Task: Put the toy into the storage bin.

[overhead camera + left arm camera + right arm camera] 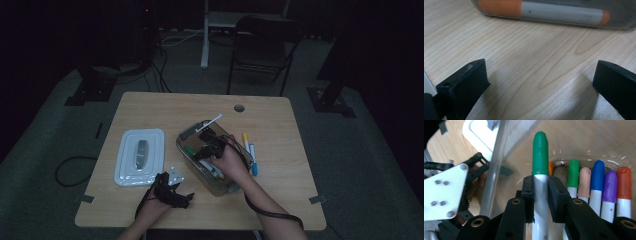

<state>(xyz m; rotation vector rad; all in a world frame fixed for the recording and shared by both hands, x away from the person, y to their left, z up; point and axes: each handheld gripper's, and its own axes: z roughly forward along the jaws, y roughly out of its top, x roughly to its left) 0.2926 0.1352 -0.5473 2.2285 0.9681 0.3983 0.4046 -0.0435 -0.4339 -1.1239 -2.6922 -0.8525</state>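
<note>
A clear plastic box (220,188) stands mid-table with markers in it. My right gripper (208,150) reaches down into the box and is shut on a green-capped white marker (540,150), which points away between the jaws. Beside it on the box floor lie several more markers (597,176) in a row, capped green, pink, blue, purple and orange-red. My left gripper (173,193) rests low near the table's front edge, left of the box. Its jaws (541,72) stand wide open over bare wood. Just ahead of them an orange marker (554,11) shows through the box wall.
The box's lid (140,156) lies flat on the table left of the box. A yellow marker (245,139) and a blue marker (253,160) lie right of the box. A white marker (210,122) leans on the far rim. A folding chair (262,47) stands beyond the table.
</note>
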